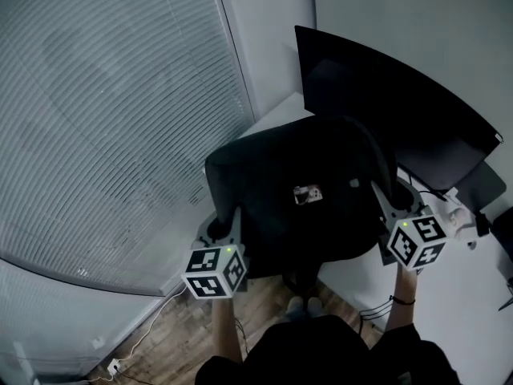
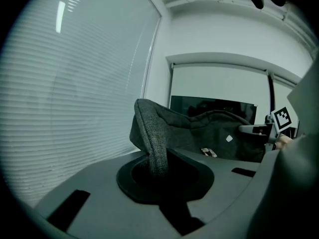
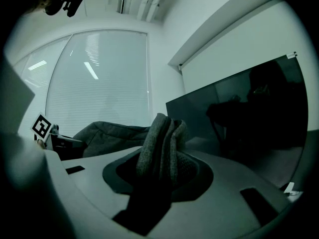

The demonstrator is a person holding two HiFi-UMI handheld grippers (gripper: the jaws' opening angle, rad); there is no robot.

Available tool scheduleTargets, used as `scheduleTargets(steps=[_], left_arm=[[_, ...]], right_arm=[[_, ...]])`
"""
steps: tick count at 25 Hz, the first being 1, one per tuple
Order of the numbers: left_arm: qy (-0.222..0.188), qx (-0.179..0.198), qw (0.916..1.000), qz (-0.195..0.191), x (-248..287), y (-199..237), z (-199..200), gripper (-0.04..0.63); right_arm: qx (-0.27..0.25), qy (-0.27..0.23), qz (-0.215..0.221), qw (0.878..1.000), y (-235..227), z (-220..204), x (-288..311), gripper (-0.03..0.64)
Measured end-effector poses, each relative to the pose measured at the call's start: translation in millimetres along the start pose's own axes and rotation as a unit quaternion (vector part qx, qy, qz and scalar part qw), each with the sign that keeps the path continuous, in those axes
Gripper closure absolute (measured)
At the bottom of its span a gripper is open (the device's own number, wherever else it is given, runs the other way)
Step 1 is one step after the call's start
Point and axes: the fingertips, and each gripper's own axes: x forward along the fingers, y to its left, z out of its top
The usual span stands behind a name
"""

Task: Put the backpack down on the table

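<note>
Head view: I hold the backpack (image 1: 309,191) by its two sides, the left gripper (image 1: 226,229) at its left edge and the right gripper (image 1: 386,203) at its right edge. The dark grey bag hangs spread between them over the near left corner of the white table (image 1: 449,319), just in front of the dark monitor (image 1: 401,103). Its left part reaches past the table edge, above the wood floor (image 1: 200,327). I cannot tell whether its underside touches the tabletop. A small pale label (image 1: 308,193) sits near the middle of the bag's upper face. Window blinds (image 1: 104,119) fill the left of the view, and a cable (image 1: 152,327) lies on the floor below them. Left gripper view: the jaws of the left gripper (image 2: 158,171) are nearly together, pinching one thin fold of the backpack (image 2: 199,131), which rises from the jaws and runs toward the right gripper (image 2: 259,129) on the far side. Right gripper view: the jaws of the right gripper (image 3: 162,171) stand wider, clamped on a thick bunch of several folds of the backpack (image 3: 162,138). The rest of the bag extends left toward the left gripper (image 3: 60,141).
</note>
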Motion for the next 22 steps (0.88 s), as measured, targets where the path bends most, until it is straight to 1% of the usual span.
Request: scheduleTargets(steps=[8,12,17,22], left_arm=[[0.035,-0.02,0.9992,-0.007,49.8,10.9,-26.7,0.551],[0.053,-0.019,0.9984,-0.007,67.2,14.8,-40.6,0.551],[0.088,-0.028,0.9956,-0.01,86.5,19.2,-66.9,0.551],[0.114,-0.028,0.993,-0.009,107.7,21.6,-86.3,0.551]], right_arm=[[0.003,0.03,-0.012,0.999,-21.2,-29.5,36.1,0.495],[0.011,0.045,-0.016,0.999,-28.9,-46.9,49.5,0.495],[0.021,0.072,-0.02,0.997,-36.5,-72.0,63.2,0.495],[0.031,0.094,-0.026,0.995,-47.9,-96.1,77.3,0.495]])
